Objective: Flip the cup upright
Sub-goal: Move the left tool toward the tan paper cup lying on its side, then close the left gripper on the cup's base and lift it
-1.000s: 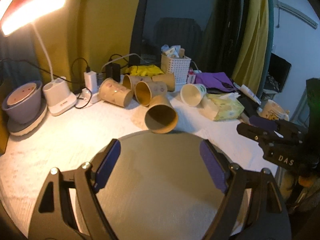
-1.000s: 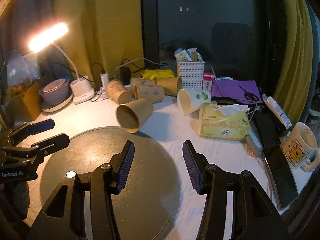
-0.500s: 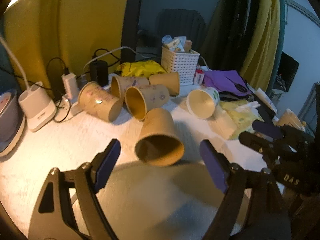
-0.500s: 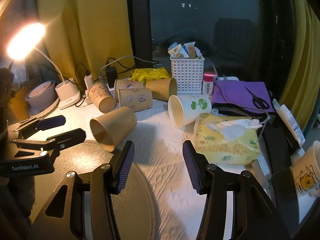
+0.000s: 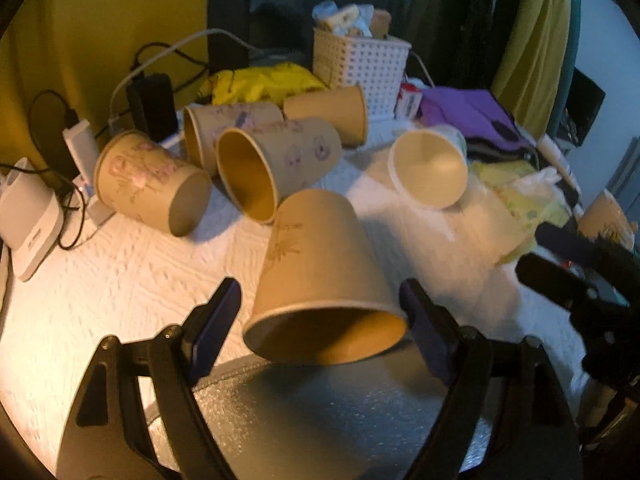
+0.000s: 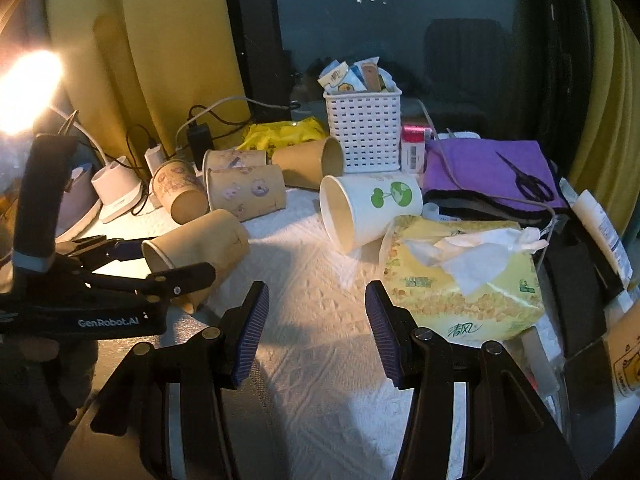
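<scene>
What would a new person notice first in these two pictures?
Probably the plain brown paper cup lying on its side, its open mouth between the fingers of the open left gripper. Behind it lies a cluster of tipped cups, and the bright lamp glares at far left.

Left gripper spread wide — brown cup lying between.

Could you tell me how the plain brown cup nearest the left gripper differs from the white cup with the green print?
The plain brown cup is kraft brown and unprinted here; the white cup is white with a green print. The brown cup lies between the open fingers of the left gripper; the white cup has no gripper around it. The brown cup lies by the grey mat; the white cup lies by the tissue pack. Both lie on their sides.
</scene>
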Available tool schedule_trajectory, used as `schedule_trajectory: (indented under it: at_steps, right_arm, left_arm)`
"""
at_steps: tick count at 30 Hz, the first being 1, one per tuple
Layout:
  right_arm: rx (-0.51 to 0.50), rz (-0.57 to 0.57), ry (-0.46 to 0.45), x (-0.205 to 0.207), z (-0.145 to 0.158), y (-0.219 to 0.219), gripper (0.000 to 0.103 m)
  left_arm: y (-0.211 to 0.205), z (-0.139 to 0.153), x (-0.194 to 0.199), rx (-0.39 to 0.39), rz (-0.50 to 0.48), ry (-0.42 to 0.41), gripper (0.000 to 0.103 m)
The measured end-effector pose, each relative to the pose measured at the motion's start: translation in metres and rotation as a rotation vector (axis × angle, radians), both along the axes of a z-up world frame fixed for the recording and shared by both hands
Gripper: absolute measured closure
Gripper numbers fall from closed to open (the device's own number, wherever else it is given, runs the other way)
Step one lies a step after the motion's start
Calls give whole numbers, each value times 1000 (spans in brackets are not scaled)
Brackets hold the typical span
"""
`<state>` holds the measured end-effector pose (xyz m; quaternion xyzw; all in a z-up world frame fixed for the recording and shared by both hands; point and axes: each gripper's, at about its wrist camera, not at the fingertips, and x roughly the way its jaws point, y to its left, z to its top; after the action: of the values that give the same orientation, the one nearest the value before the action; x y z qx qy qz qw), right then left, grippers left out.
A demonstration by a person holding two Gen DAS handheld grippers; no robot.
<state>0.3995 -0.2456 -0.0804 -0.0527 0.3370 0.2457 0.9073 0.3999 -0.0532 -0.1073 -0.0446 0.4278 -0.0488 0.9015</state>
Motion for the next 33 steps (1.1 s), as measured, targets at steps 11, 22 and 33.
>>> schedule_trajectory:
  at_steps: [11,22,33]
  right_arm:
    - [-8,-8,1,-16,1,1,50]
    - [-20,-31,-14,-72,16,-5,50]
    - [-42,-44,9,-152,9,-15,50]
  left_arm:
    - [5,7,-21,-38,-89,-10,33]
    - [-6,34,-113,-97,-227,-32,33]
    - [-20,38,-206,-211,-375,-29,33]
